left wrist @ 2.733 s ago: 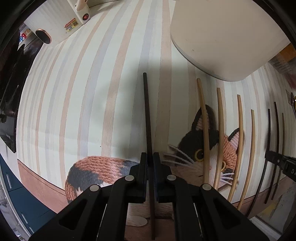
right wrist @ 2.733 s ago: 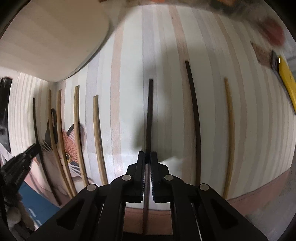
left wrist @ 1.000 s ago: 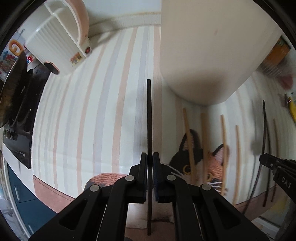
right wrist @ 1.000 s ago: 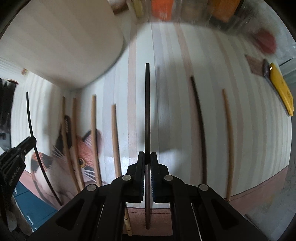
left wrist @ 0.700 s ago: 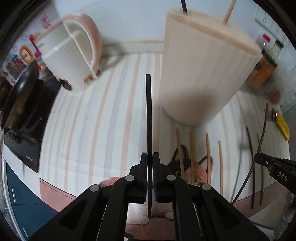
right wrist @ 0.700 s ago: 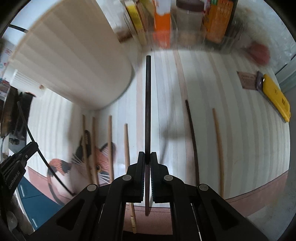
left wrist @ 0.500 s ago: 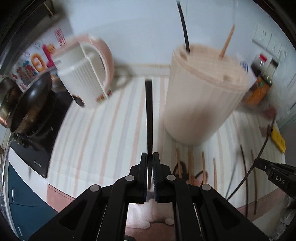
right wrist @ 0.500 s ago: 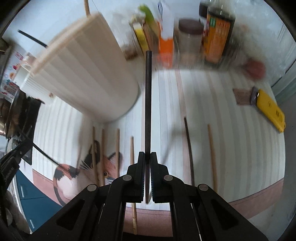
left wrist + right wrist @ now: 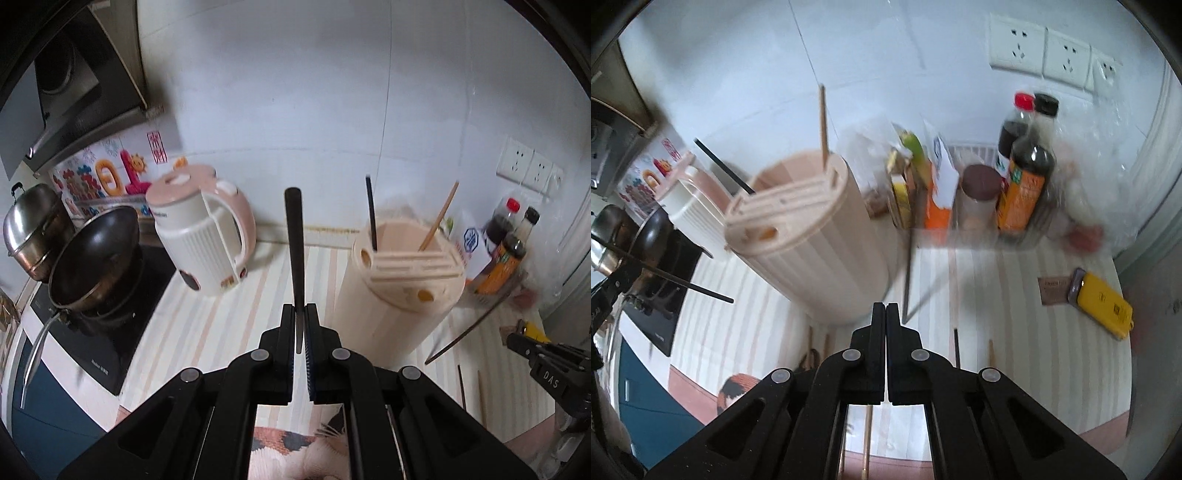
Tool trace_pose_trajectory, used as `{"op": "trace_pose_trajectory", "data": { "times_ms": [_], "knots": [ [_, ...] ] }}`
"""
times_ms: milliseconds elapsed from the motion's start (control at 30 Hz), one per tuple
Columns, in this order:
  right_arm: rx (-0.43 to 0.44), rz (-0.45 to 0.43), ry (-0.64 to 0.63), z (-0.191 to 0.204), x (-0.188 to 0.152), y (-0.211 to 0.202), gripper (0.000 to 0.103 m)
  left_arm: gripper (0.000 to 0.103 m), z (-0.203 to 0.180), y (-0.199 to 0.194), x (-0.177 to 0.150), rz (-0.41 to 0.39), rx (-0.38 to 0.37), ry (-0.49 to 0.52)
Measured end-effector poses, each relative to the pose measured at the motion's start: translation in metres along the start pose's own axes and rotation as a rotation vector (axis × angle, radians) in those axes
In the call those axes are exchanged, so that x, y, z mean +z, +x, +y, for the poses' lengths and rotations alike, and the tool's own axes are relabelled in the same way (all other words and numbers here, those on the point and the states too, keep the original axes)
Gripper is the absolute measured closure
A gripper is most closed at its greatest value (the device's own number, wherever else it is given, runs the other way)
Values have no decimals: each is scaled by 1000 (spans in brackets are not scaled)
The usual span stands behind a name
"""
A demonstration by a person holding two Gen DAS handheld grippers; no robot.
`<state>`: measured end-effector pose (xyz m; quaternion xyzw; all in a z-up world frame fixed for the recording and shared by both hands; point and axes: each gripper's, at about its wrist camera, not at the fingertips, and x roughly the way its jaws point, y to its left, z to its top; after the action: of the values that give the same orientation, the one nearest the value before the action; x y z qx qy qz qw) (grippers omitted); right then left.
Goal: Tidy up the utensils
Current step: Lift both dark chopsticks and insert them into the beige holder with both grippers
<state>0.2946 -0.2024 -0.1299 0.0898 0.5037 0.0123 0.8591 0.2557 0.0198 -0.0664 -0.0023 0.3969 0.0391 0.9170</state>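
Observation:
My left gripper (image 9: 301,314) is shut on a black chopstick (image 9: 294,236) that points forward, raised above the striped mat. The tall beige utensil holder (image 9: 395,295) stands just to its right, with one black and one wooden chopstick standing in its lid. My right gripper (image 9: 886,314) has its jaws pressed together; in the left wrist view it (image 9: 546,362) holds a dark chopstick (image 9: 465,332) that slants toward the holder's base. The holder (image 9: 812,258) stands to its left. Several chopsticks (image 9: 956,347) lie on the mat.
A pink and white kettle (image 9: 203,236) stands left of the holder, with a black wok (image 9: 92,254) and a steel pot (image 9: 29,229) on the cooktop beyond. Sauce bottles and jars (image 9: 1023,184) crowd the back right. A yellow tool (image 9: 1104,304) lies at the right.
Both grippers have risen from the mat with a dark chopstick each and tilted up, so the holder's top, kettle and wall have come into view.

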Motion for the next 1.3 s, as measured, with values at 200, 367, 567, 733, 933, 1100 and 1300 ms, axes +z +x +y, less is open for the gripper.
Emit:
{"op": "trace_pose_trajectory", "data": {
  "times_ms": [200,367,567,733,933,1100,1300],
  "knots": [
    [167,145,220,-38,1,42,102,101,0,13,-6,27,33,-32],
    [144,176,361,-77,-1,96,94,101,3,40,-8,78,78,-79],
    [143,138,437,-102,18,142,84,101,-1,66,-2,108,157,-66],
    [122,81,397,-102,42,163,67,101,-1,87,4,123,236,-64],
    [56,59,345,-94,59,181,96,101,1,105,6,146,265,-68],
    [-24,16,271,-82,54,165,97,101,2,104,7,142,255,-57],
    [-37,-55,216,-67,43,111,97,101,4,81,6,109,226,-48]
  ]
}}
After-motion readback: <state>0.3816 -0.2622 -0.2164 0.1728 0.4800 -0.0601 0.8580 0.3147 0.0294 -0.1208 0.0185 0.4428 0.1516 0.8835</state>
